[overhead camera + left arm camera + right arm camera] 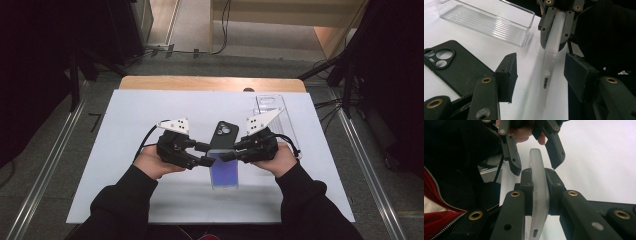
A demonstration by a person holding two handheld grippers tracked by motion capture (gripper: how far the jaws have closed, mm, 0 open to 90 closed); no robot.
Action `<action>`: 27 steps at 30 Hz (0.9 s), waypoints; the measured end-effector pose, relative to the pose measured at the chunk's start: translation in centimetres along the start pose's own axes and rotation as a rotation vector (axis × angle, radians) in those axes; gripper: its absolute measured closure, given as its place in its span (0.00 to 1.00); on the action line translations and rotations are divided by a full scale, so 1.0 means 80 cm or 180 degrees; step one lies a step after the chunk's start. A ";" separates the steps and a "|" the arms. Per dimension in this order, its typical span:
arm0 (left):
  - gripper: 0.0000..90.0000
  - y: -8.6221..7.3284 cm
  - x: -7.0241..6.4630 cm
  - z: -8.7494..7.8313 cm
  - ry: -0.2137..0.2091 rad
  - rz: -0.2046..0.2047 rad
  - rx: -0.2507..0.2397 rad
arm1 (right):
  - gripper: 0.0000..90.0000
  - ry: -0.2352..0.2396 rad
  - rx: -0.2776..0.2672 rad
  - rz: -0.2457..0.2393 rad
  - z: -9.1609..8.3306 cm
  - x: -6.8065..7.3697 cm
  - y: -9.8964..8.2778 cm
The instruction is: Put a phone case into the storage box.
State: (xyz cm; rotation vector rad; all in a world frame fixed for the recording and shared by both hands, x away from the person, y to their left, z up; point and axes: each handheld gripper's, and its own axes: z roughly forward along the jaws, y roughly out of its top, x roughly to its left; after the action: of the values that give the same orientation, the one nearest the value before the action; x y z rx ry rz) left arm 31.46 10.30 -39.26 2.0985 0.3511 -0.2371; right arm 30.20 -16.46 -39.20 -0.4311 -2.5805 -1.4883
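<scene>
Holding a clear case (224, 170) on edge, the right gripper (226, 156) has its jaws clamped on it.
Left gripper (206, 154) jaws straddle the case unclenched; black phone (223, 135) at 12 o'clock.

Black phone case (456, 67): lower end cut off by frame edge. Clear tray (486, 21): far end cut off, contents indiscernible.

No lettering, label, brand mark or number can be read anywhere on the table: the black phone case (223, 134), the frosted phone case (224, 172) and the clear plastic tray (280, 120) all show plain, unmarked surfaces.
</scene>
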 end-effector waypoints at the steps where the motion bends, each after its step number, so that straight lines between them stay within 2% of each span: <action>1: 0.55 0.000 0.000 0.000 -0.0008 0.0005 -0.0015 | 0.85 0.0013 -0.0009 -0.0008 0.000 0.000 0.000; 6: 0.71 -0.002 -0.001 -0.001 -0.0113 0.0007 0.0017 | 0.85 0.0090 -0.0023 -0.0021 0.000 0.001 0.000; 7: 0.73 -0.002 -0.001 -0.001 -0.0100 0.0025 0.0010 | 0.85 0.0102 -0.0019 -0.0020 0.000 0.001 0.000; 12: 0.88 -0.003 -0.003 -0.002 -0.0201 0.0110 0.0022 | 0.85 0.0131 -0.0017 -0.0037 0.001 0.000 0.000; 16: 0.90 -0.003 -0.003 -0.002 -0.0238 0.0113 0.0034 | 0.85 0.0177 -0.0012 -0.0013 0.003 -0.001 -0.001; 20: 0.91 -0.002 -0.004 -0.003 -0.0220 0.0100 0.0032 | 0.85 0.0207 -0.0009 0.0006 0.003 -0.002 -0.002; 25: 0.91 -0.002 -0.004 -0.004 -0.0244 0.0026 0.0040 | 0.84 0.0203 -0.0009 0.0061 0.003 -0.004 -0.002; 27: 0.91 -0.001 -0.005 -0.005 -0.0259 -0.0009 0.0035 | 0.78 0.0177 -0.0049 0.0086 0.003 -0.004 -0.003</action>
State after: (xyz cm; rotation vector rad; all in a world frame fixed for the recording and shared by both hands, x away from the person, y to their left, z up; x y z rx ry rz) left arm 31.10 10.64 -39.00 2.0923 0.3047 -0.3257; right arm 30.44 -16.41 -39.60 -0.4187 -2.5123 -1.4904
